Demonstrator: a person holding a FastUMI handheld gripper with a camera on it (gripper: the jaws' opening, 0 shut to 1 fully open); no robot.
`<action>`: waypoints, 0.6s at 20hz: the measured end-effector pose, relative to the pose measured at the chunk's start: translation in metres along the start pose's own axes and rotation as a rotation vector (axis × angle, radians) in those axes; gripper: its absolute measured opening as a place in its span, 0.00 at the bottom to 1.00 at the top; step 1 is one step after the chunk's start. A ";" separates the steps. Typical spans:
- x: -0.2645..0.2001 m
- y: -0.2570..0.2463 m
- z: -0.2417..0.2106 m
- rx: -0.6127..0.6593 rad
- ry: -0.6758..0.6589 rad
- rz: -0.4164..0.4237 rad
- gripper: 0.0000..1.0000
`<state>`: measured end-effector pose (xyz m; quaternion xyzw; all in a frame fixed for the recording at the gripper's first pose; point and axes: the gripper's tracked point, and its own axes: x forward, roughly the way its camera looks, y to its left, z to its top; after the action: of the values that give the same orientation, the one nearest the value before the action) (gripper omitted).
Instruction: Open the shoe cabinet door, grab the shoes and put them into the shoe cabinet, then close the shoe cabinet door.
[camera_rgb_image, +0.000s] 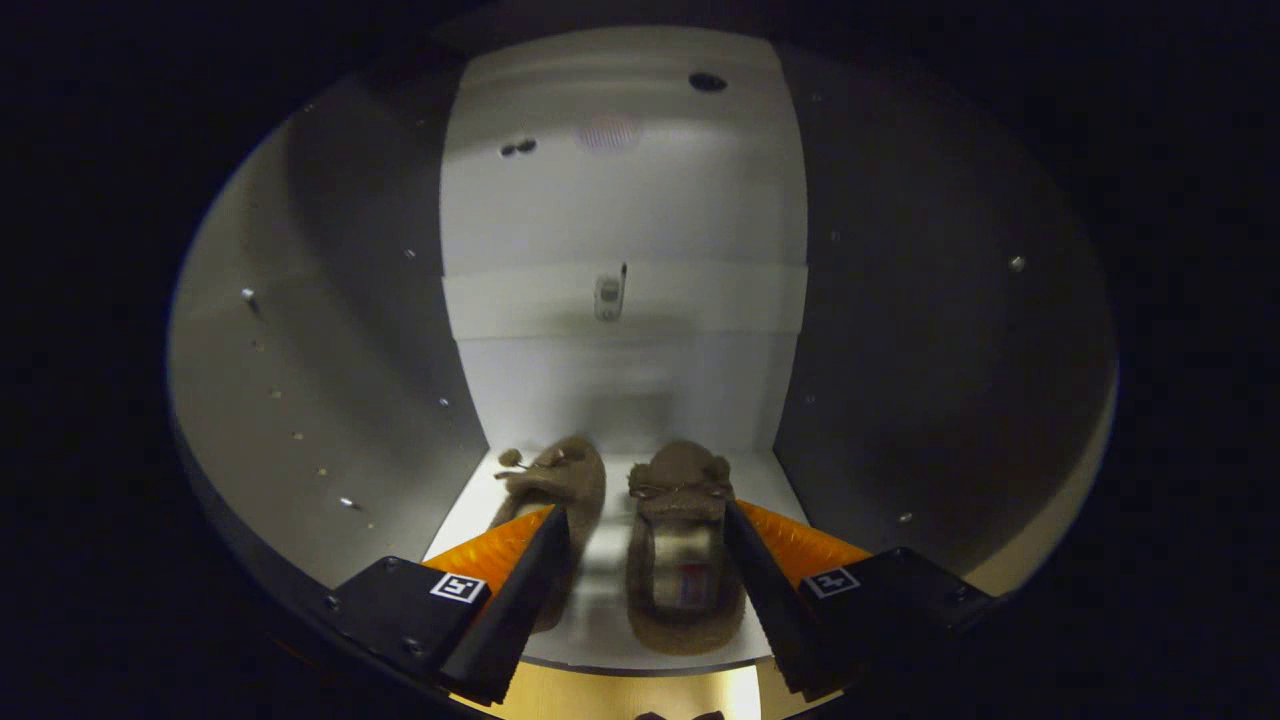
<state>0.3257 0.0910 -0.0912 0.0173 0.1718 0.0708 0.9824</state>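
I am looking into the shoe cabinet (620, 380), with its white back wall ahead and a grey side wall on each side. Two brown slip-on shoes rest side by side on the cabinet's white floor (600, 620), toes toward the back wall. The right shoe (685, 540) lies between my fingers, close to the right one. The left shoe (560, 480) is partly hidden behind my left finger. My gripper (645, 512) is open, fingers spread wide, and I cannot see either finger pressing on a shoe.
A small metal fitting (608, 297) sits on a cross rail of the back wall. Rows of shelf-pin holes run down the left side wall (300, 400) and right side wall (950, 350). The floor's front edge (640, 668) lies just below the fingers.
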 end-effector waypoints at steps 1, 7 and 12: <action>-0.014 0.000 0.009 0.000 -0.045 -0.006 0.99; -0.108 0.005 0.035 -0.005 -0.240 -0.014 0.99; -0.185 0.005 0.013 -0.036 -0.289 0.009 0.98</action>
<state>0.1576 0.0694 -0.0168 0.0105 0.0271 0.0751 0.9967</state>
